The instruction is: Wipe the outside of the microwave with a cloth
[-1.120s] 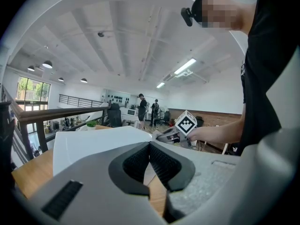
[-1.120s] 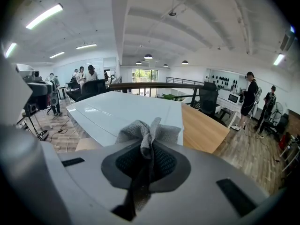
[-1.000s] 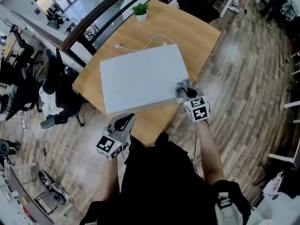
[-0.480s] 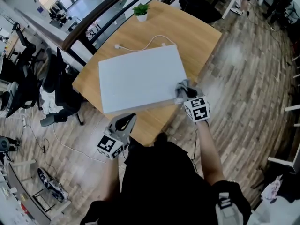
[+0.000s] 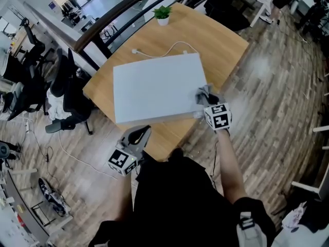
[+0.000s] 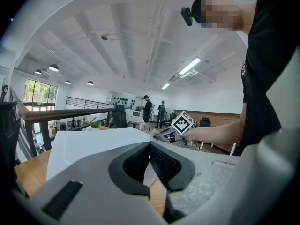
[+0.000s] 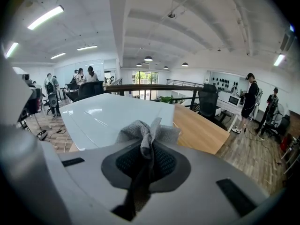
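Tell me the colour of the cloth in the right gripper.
Grey, with a woven texture; the cloth shows best in the right gripper view.

Open-plan office, upper level. Black swivel chairs (image 5: 64,99) by wooden table (image 5: 216,40); more chairs at far left. Wood-plank floor (image 5: 272,86), loose cables (image 5: 72,156) across it. Dark railing (image 5: 110,19) along table's far side, lower floor visible beyond. White beamed ceiling (image 6: 131,41) with strip lights (image 6: 189,66). People (image 6: 147,109) standing among desks at back. Potted plant (image 5: 163,13) on table.
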